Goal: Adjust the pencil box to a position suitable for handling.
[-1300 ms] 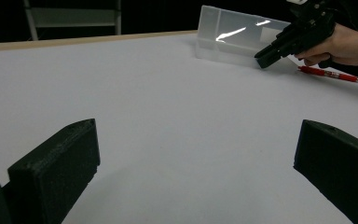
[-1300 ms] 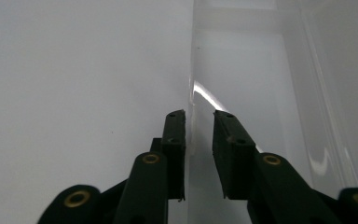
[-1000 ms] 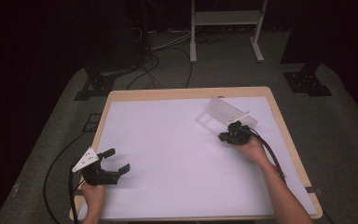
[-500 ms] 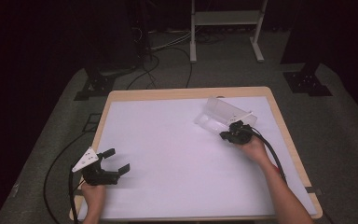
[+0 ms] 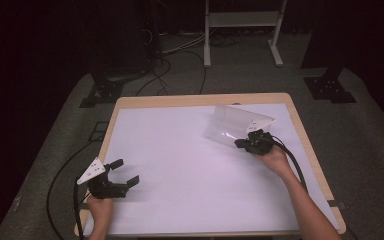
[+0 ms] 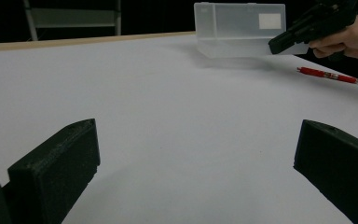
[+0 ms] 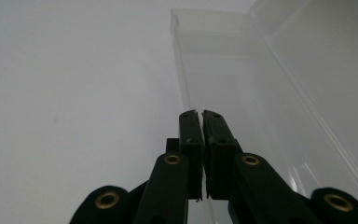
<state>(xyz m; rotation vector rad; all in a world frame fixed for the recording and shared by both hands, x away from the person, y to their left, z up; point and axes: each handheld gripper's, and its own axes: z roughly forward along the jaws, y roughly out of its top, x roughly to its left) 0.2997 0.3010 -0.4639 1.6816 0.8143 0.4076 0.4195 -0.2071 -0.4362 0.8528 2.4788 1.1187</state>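
Note:
A clear plastic box with its lid standing open is at the table's back right. My right gripper is shut on the thin front wall of the box, and its jaws are pressed together over that edge. From the left gripper view the box casts a shadow beneath it, with the right gripper at its right end. A red pen lies on the white surface close to the right hand. My left gripper rests at the front left, open, nothing between its jaws.
The table has a white top and a wooden rim. Cables trail from both grippers over the table's edges to the grey floor. A white metal stand and dark equipment bases stand beyond the far edge.
The right gripper has drawn the clear box a little to the left and toward the table's middle. The left gripper has stayed where it was.

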